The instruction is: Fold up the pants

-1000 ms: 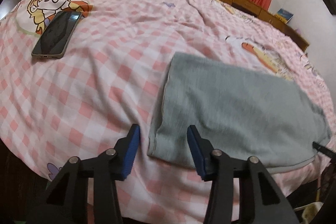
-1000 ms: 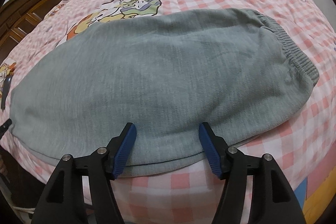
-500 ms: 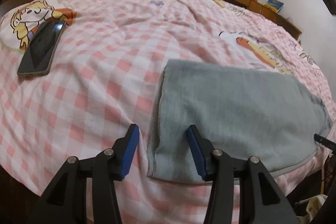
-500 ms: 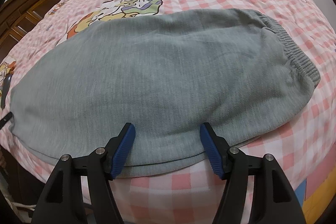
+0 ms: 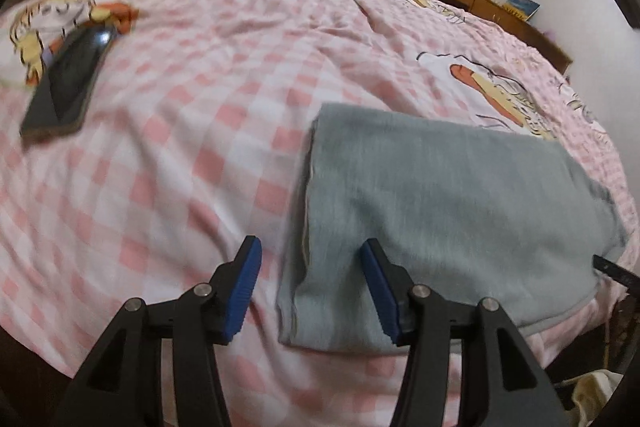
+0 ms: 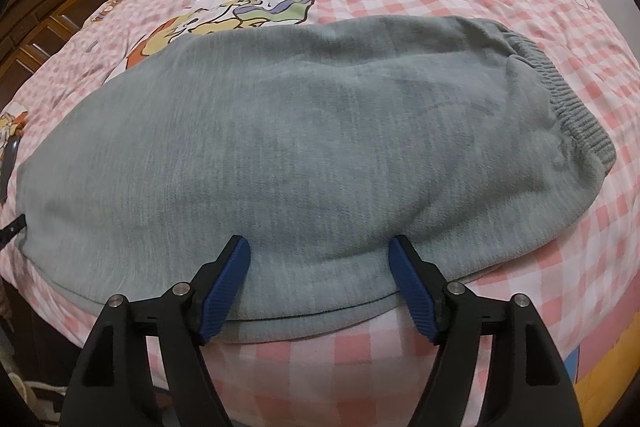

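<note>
Grey pants (image 6: 304,147) lie folded flat, seemingly doubled; both grippers' fingers (image 6: 224,291) spread, just widened, holding nothing.

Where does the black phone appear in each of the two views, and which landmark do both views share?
Left wrist view: the black phone lies at the far left on the checked bedsheet, apart from the grey pants.
Right wrist view: only a dark sliver at the left edge, probably the phone.
Shared landmark: the grey pants.
</note>
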